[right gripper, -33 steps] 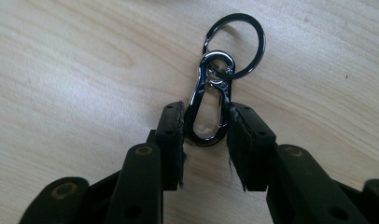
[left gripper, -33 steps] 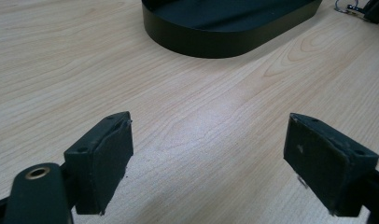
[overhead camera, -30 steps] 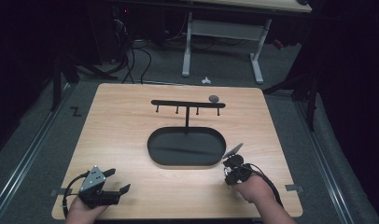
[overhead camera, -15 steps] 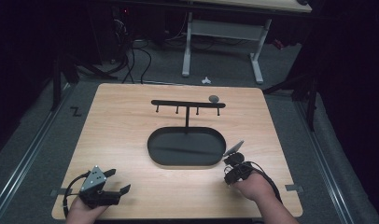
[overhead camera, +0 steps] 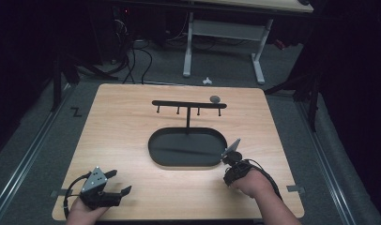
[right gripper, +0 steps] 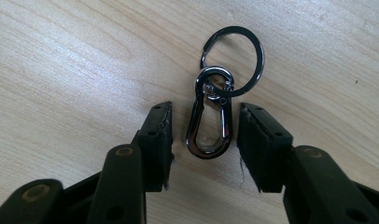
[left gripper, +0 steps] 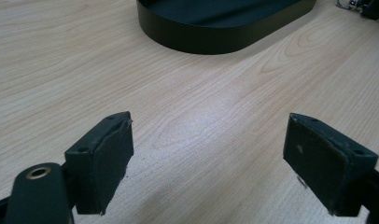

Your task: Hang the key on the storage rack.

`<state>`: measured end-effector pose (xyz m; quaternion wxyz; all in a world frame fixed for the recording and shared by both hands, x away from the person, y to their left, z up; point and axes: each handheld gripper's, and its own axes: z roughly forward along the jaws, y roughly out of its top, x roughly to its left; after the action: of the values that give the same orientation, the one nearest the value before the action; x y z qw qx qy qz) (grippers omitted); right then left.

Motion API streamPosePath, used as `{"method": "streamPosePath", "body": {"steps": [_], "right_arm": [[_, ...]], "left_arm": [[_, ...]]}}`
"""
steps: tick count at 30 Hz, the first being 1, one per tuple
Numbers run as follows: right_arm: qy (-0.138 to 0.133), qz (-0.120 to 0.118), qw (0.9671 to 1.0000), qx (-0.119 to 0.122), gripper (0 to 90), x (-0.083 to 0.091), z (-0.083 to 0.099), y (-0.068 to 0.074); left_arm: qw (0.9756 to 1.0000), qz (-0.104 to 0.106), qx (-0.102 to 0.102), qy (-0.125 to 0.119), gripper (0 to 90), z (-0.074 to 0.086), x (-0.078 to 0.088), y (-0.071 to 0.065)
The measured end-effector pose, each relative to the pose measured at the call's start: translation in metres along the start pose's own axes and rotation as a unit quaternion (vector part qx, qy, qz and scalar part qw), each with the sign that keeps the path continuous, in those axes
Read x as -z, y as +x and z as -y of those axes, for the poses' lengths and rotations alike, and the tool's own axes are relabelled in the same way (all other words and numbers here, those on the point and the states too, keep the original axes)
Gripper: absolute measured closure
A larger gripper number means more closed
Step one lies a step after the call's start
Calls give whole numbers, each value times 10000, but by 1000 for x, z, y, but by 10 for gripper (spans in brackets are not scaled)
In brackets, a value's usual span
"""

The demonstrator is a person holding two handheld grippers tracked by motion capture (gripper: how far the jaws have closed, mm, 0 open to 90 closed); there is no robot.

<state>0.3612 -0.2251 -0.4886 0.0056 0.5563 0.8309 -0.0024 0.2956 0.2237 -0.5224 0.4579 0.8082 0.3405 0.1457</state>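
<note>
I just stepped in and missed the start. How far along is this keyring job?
Nothing looks done: the rack's hooks look bare and the oval tray seems empty. In hand: the right tool is open, its jaws either side of the carabiner clip with its key ring, flat on the table, not yet gripped. The left tool waits open. Left, probably: gripping, lifting, placing.

Bare table (overhead camera: 123,136) lies open around the black tray (overhead camera: 187,147) and hook rack (overhead camera: 188,104).

Wooden table (overhead camera: 123,140) bears a black oval tray (overhead camera: 187,147) — behind it a black hook rack (overhead camera: 188,104), upright.
</note>
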Motion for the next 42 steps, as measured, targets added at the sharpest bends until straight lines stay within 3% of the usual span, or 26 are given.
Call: {"method": "streamPosePath", "body": {"steps": [8, 23, 42], "right_arm": [[113, -8, 9999, -6, 668, 0, -4, -2], [179, -5, 9998, 3, 651, 0, -6, -2], [-70, -37, 9998, 198, 682, 3, 3, -3]], "left_arm": [[10000, 17, -14, 23, 166, 0, 0, -1], [10000, 27, -45, 50, 168, 0, -1, -1], [10000, 24, -8, 45, 179, 1, -1, 0]]}}
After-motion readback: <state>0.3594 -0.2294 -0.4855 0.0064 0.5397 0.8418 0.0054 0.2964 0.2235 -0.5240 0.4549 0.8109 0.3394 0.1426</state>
